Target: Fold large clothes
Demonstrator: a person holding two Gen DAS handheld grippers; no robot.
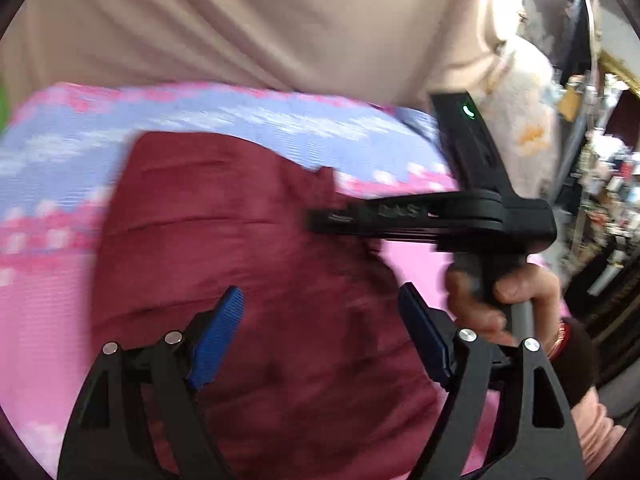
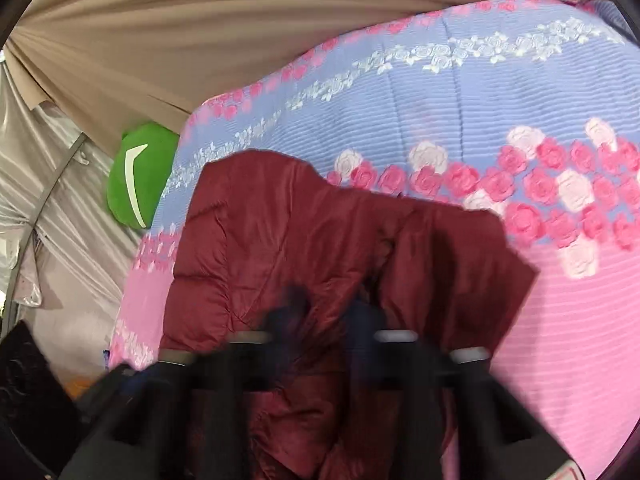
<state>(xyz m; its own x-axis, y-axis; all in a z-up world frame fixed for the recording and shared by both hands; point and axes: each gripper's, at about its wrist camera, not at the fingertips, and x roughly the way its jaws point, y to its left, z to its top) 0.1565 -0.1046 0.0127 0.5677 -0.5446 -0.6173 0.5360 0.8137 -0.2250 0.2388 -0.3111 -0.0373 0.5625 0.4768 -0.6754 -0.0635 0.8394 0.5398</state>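
Observation:
A maroon padded jacket (image 1: 240, 220) lies spread on a pink and lilac rose-patterned bedcover (image 1: 60, 168). My left gripper (image 1: 324, 332) hovers over the jacket's middle, its blue pads (image 1: 224, 332) wide apart with nothing between them. My right gripper (image 1: 316, 220), held by a hand (image 1: 504, 292), reaches in from the right, fingers together, its tips over the jacket's far right part. In the right wrist view the jacket (image 2: 280, 220) shows creased, with one flap folded over on the bedcover (image 2: 480, 100). There the right gripper (image 2: 328, 316) is blurred; I cannot tell whether it pinches fabric.
A beige curtain (image 2: 200, 20) hangs behind the bed. A green cushion (image 2: 136, 176) sits at the bed's far left corner beside silver fabric (image 2: 48, 200). Cluttered shelves (image 1: 600, 200) stand off to the right, past the person's pale sleeve (image 1: 520, 100).

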